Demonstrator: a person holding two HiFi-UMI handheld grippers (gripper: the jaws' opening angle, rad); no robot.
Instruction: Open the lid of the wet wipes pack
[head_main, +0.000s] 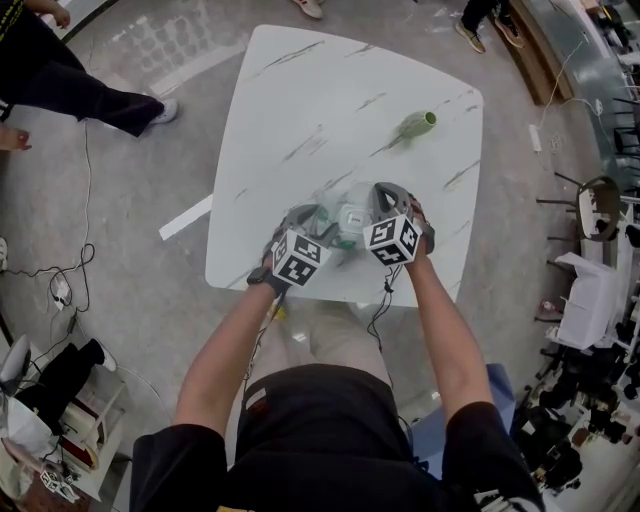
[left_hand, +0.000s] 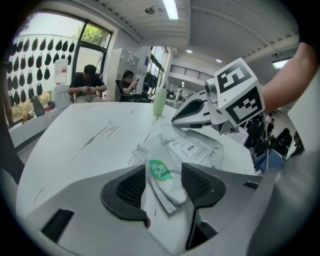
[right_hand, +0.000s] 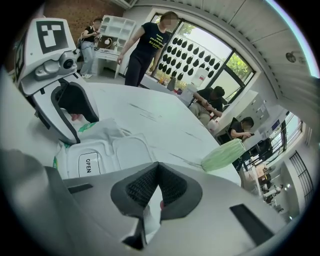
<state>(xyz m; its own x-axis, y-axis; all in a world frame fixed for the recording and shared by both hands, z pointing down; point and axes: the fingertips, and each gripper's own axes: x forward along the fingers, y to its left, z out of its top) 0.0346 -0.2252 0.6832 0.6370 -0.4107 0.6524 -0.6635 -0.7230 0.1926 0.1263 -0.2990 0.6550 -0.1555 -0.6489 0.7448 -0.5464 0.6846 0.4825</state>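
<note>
The table (head_main: 300, 100) carries the work at its 6 o'clock edge, close to us. A vase (head_main: 415, 125) lies on its side at 1 o'clock from there, well apart, and plays no part in the step.

The pack (left_hand: 172, 160) lies flat on the table between the two grippers. We judge the step in hand to be the approach to the lid; the lid appears shut and flat.

The left gripper (left_hand: 164, 171) stands at 8 o'clock of the pack. Its jaws are clamped on the crimped end of the pack, on the corner with the green print. This is our anchor. We hold it steady and low so that the pack cannot slide or lift when the lid is pulled.

The right gripper (right_hand: 157, 172) stands at 3 o'clock of the pack, tilted down. Its jaws are pressed together at the tips. A white sliver shows in the gap behind the tips; we cannot tell whether it is film or table, and we see nothing plainly gripped.

The lid (right_hand: 107, 155) sits on top of the pack, at 10 o'clock from the right tips. We judge that closed tips can serve as a wedge under its free edge.

The OPEN mark (right_hand: 86, 165) shows where that edge should be. We bring the tips to that end, catch the lip and not the soft film around it, then lever upward in an arc. The main risk is that the tips skid across the smooth lid.
</note>
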